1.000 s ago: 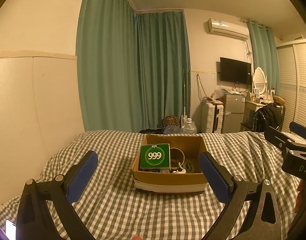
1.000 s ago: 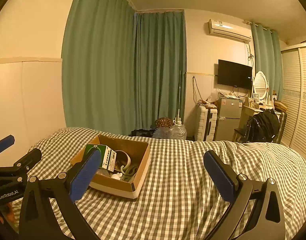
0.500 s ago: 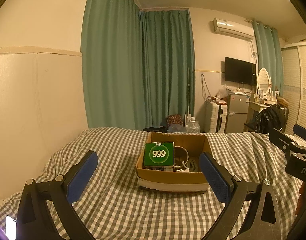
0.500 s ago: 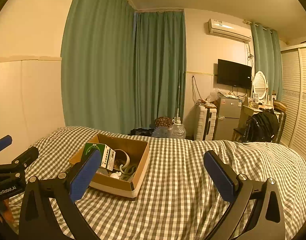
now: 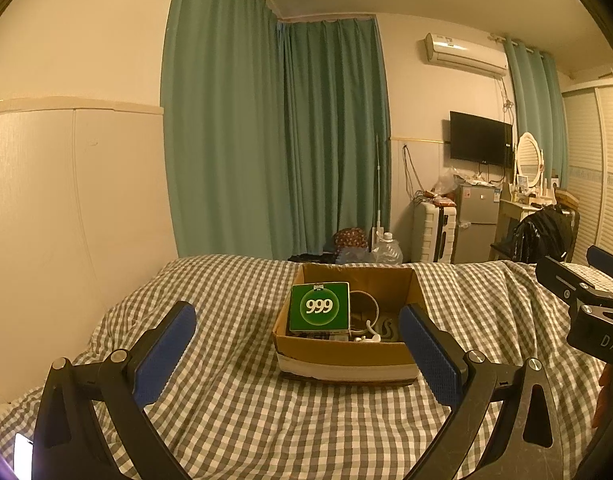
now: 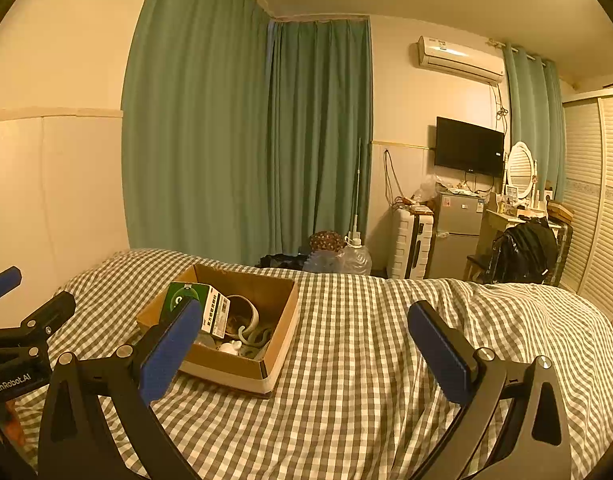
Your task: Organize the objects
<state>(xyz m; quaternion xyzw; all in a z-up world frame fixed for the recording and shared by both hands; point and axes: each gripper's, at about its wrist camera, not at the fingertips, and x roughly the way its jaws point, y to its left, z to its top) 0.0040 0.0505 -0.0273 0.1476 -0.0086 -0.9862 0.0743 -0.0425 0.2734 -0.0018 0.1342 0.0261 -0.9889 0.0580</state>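
Covering bed [image 5: 266,420]: checked sheet, curtained room.

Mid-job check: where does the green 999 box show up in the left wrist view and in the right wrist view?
Left wrist view: the green 999 box stands centre frame, in the left part of the cardboard box, face toward the camera.
Right wrist view: the green 999 box is left of centre, partly hidden behind a blue finger pad.
Shared landmark: the wall-mounted TV.
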